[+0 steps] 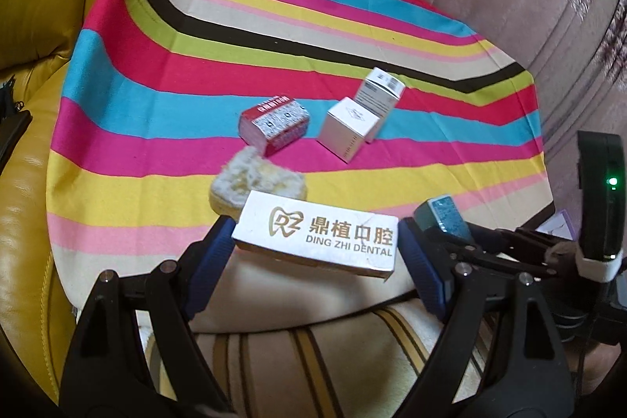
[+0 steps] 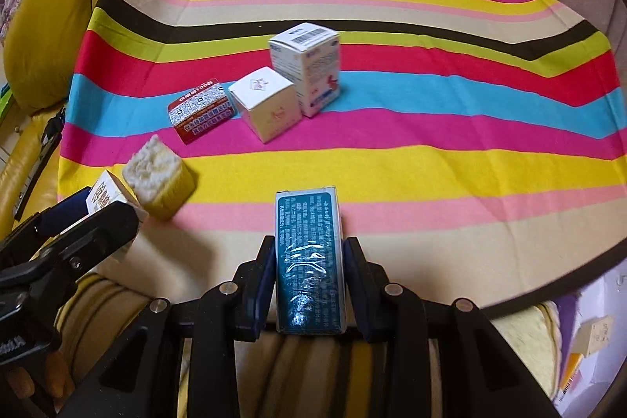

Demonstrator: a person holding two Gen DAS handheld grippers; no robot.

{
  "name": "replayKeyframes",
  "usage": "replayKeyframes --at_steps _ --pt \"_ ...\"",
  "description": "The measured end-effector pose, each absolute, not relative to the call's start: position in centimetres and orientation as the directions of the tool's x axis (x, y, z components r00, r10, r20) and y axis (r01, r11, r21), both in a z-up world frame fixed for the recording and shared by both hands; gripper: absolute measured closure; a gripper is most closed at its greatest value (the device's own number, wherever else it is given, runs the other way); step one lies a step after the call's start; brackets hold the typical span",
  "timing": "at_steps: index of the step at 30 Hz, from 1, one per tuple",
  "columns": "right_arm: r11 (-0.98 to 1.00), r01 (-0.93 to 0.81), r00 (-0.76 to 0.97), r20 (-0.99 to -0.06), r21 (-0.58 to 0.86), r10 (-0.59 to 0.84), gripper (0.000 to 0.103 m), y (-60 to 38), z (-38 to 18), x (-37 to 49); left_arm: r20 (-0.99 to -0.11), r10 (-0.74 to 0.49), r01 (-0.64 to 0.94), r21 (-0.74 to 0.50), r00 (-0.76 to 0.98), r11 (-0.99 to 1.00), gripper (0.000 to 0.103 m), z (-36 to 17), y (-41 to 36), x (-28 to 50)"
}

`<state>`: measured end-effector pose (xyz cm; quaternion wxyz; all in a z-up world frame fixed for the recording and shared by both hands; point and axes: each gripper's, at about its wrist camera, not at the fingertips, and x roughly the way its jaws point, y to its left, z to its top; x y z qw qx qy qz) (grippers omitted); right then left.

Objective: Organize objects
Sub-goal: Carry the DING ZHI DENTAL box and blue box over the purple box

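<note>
Striped cloth (image 2: 392, 167) over the table – left claw (image 1: 317, 253) clamps the dental box (image 1: 317, 241), right claw (image 2: 309, 285) pinches a teal box (image 2: 309, 257).

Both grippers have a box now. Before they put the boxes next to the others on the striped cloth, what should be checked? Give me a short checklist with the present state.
1. Left gripper grips the white dental box by its two ends: ok.
2. Right gripper shut on the teal box, pads on both long sides: ok.
3. The two held boxes are apart from each other: ok.
4. Free striped cloth in front of the right gripper for setting down: ok.
5. Yellow sponge lies just beyond the dental box, whether touching: cannot tell.
6. Red box, white cube box and tall white box stand grouped, undisturbed: ok.
</note>
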<state>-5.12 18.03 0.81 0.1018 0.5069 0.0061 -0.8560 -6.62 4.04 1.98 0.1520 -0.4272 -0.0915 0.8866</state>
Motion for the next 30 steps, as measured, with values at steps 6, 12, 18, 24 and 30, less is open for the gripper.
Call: replayKeyframes --at_steps 6,12,18,24,30 --pt "-0.984 0.148 -0.476 -0.865 0.103 -0.162 0.067 20.0 1.2 -3.7 -0.736 0.349 -0.219 -0.272 -0.579 -0.937 0.017 2.4 5.8 -5.7" --pt "-0.985 0.123 -0.482 -0.861 0.118 -0.163 0.067 22.8 1.8 -2.0 -0.743 0.368 -0.266 -0.260 -0.559 -0.928 0.017 2.7 8.2 -4.6" --pt "-0.987 0.083 -0.498 -0.852 0.135 -0.159 0.067 25.7 2.3 -0.3 -0.744 0.390 -0.321 -0.246 -0.542 -0.915 0.017 3.1 10.8 -3.7" --pt "-0.986 0.052 -0.513 -0.843 0.155 -0.160 0.068 28.2 2.8 1.0 -0.746 0.413 -0.375 -0.233 -0.523 -0.897 0.017 3.3 13.3 -3.1" --pt "-0.988 0.011 -0.531 -0.837 0.152 -0.134 0.068 30.8 3.2 1.9 -0.750 0.434 -0.422 -0.227 -0.500 -0.878 0.017 3.5 16.1 -2.5"
